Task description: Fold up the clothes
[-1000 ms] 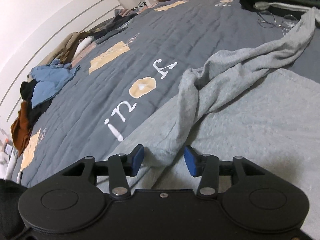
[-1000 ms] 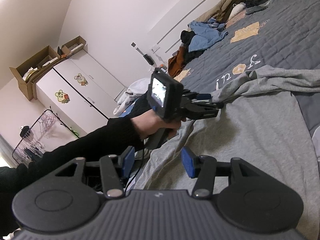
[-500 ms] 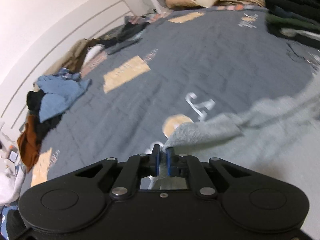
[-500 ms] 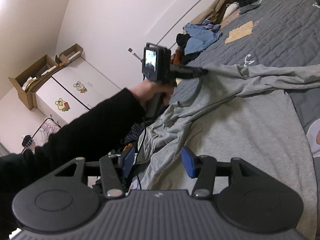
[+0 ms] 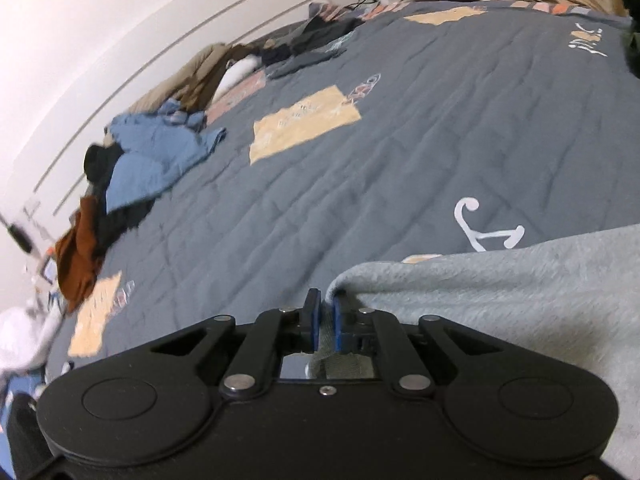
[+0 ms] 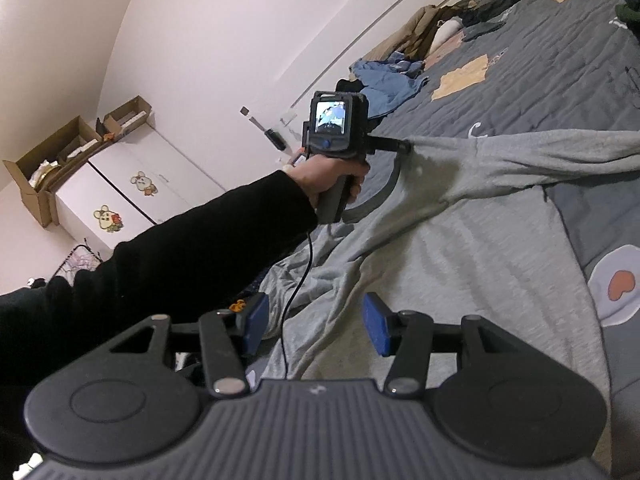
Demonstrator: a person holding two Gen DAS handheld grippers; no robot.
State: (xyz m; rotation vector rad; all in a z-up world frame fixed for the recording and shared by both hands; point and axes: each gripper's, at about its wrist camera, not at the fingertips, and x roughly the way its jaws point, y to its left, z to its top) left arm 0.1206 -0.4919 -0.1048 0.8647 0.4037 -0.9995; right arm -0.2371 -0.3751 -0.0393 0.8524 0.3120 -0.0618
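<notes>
A grey quilted bed [image 5: 420, 152], printed with tan patches and white lettering, carries my work in a white-walled room where white cabinets [image 6: 132, 196] with mouse stickers hold open cardboard boxes [image 6: 52, 164]. Heaps of blue, black and brown clothes [image 5: 132, 168] line the bed's far edge along the wall. Spread over the near side lies the grey sweatshirt [image 6: 472, 264], its body mostly flat, one sleeve running out toward the right edge. My left claw [image 5: 325, 322] is clenched on a fold of the sweatshirt near its shoulder and holds that fold lifted off the quilt, the cloth stretched taut from the tips in the right wrist view. My right claw [image 6: 316, 322] hangs released above the sweatshirt's near, rumpled edge, gripping nothing. I judge this a fold under way: the pinched part being carried across the body. The next move calls for laying it down flat, with the free claw pinning or smoothing the cloth so nothing bunches.
</notes>
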